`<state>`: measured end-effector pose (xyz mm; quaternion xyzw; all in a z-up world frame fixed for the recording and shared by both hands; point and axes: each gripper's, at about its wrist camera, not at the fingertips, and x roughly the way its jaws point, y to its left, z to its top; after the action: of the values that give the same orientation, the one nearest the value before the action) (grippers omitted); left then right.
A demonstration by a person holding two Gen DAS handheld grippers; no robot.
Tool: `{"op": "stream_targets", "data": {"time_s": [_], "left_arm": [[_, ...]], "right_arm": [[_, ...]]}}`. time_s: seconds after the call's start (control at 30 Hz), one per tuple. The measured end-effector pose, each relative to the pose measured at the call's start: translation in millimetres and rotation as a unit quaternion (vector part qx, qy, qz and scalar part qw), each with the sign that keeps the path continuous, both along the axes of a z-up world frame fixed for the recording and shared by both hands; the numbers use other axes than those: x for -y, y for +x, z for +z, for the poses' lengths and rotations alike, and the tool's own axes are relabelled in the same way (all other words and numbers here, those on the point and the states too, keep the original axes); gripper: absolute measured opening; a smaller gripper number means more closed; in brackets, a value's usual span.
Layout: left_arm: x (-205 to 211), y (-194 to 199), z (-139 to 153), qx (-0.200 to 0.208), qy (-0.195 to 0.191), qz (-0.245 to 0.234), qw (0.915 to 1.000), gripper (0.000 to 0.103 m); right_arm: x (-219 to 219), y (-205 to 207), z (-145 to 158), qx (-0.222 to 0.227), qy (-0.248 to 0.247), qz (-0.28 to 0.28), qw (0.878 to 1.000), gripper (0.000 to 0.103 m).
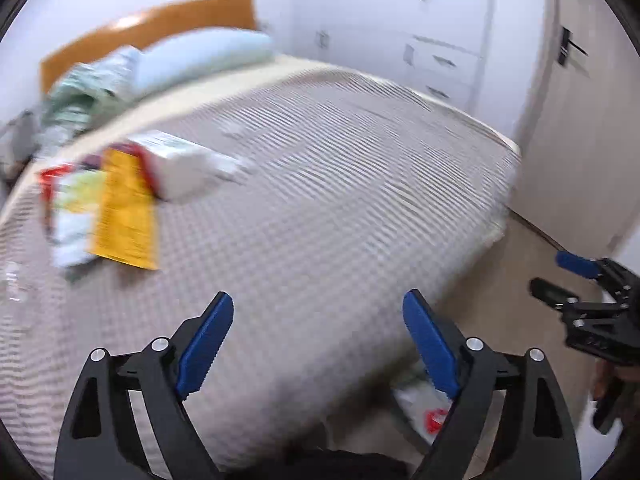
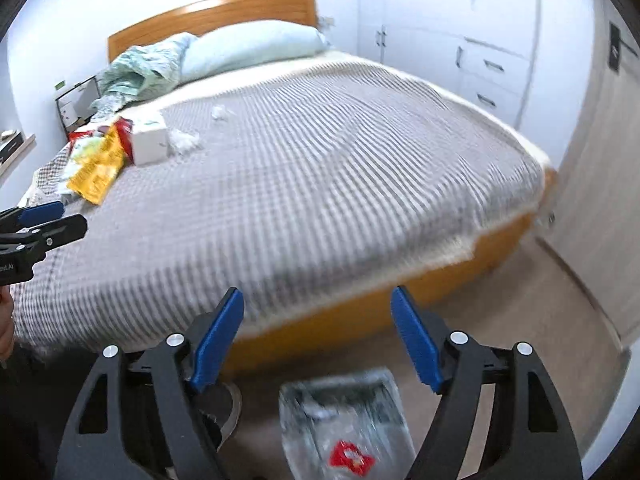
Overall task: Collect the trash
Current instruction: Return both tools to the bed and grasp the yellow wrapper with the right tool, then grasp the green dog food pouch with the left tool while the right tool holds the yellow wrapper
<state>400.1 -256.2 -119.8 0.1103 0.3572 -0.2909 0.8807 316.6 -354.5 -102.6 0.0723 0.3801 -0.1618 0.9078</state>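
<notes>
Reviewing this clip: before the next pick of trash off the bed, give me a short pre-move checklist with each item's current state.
1. Left claw open and empty: ok, fingers spread with nothing between them.
2. Right claw open and empty: ok, same.
3. Trash left on the bed: ok, the yellow wrapper, white box and crumpled tissue lie near the left edge of the striped bedspread.
4. Bin ready: ok, the bag-lined trash bin stands on the floor below the right claw, a red wrapper already inside.
5. Claws apart from each other: ok, a clear gap in both views.
6. Left view sharp enough to aim: not ok, it is motion-blurred.
</notes>
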Motion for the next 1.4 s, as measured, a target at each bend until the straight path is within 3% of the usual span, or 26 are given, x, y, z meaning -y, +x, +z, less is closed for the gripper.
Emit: {"op": "stream_targets", "data": {"time_s": [0.1, 0.2, 0.3, 0.53, 0.6, 0.73, 0.87, 0.97, 1.0, 1.07, 1.13, 1.2, 1.3, 1.33, 1.4], "left_arm": [[-33.3, 26.9, 6.5, 0.013, -0.018, 0.031, 0.9993, 0.085], [-72.3, 62.2, 12.3, 0.008, -0.061, 0.055, 0.9966, 0.087], [-105.2, 90.9, 12.7, 0.014, -0.07, 0.087, 0.9937, 0.088], [-184.0, 153.7, -4.9, -0.007, -0.104, 0.161, 0.9815, 0.088], [-207.0, 172.4, -13.5, -0.019, -0.113, 0.194, 0.9743, 0.088], [-231.8, 196.1, -32.7, -0.069, -0.115, 0.232, 0.9635, 0.088], [-244.6, 206.4, -41.0, -0.081, -0.113, 0.25, 0.9581, 0.088], [-257.6, 212.8, -45.0, -0.087, -0.123, 0.257, 0.9546, 0.088], [-259.9, 213.8, -44.8, -0.086, -0.126, 0.26, 0.9535, 0.088], [-260.2, 213.7, -44.4, -0.085, -0.125, 0.261, 0.9535, 0.088], [-253.9, 212.5, -45.0, -0.077, -0.111, 0.264, 0.955, 0.088], [-252.6, 214.9, -45.8, -0.076, -0.107, 0.259, 0.9571, 0.088], [-253.3, 213.7, -45.0, -0.08, -0.117, 0.256, 0.9562, 0.088], [-254.6, 213.7, -45.1, -0.081, -0.118, 0.26, 0.9549, 0.088], [-255.5, 213.3, -46.9, -0.084, -0.12, 0.271, 0.9513, 0.088]], "right_arm": [[-23.7, 36.7, 8.4, 0.005, -0.007, 0.033, 0.999, 0.073], [-45.1, 73.0, 11.7, 0.006, -0.013, 0.063, 0.998, 0.073], [-70.6, 110.6, 16.3, 0.012, -0.02, 0.089, 0.996, 0.073], [-124.5, 198.5, 16.1, 0.029, -0.01, 0.13, 0.991, 0.073], [-137.6, 215.2, 15.9, 0.035, -0.008, 0.146, 0.989, 0.073], [-172.6, 260.3, 15.3, 0.055, -0.01, 0.156, 0.986, 0.073], [-219.6, 282.0, 7.5, 0.062, -0.007, 0.184, 0.981, 0.073], [-262.4, 290.0, -8.3, 0.042, -0.033, 0.229, 0.972, 0.073], [-277.2, 293.5, -14.4, 0.035, -0.058, 0.242, 0.968, 0.071], [-286.7, 298.1, -20.2, 0.032, -0.081, 0.253, 0.964, 0.053], [-283.2, 306.7, -25.2, 0.017, -0.077, 0.252, 0.965, 0.025], [-268.3, 308.4, -21.5, 0.012, -0.051, 0.245, 0.968, 0.01], [-240.6, 302.3, -5.1, 0.034, -0.014, 0.225, 0.974, 0.004], [-223.4, 298.6, 0.9, 0.033, 0.025, 0.227, 0.973, 0.003], [-207.4, 291.3, 7.5, 0.032, 0.054, 0.224, 0.973, 0.002]]}}
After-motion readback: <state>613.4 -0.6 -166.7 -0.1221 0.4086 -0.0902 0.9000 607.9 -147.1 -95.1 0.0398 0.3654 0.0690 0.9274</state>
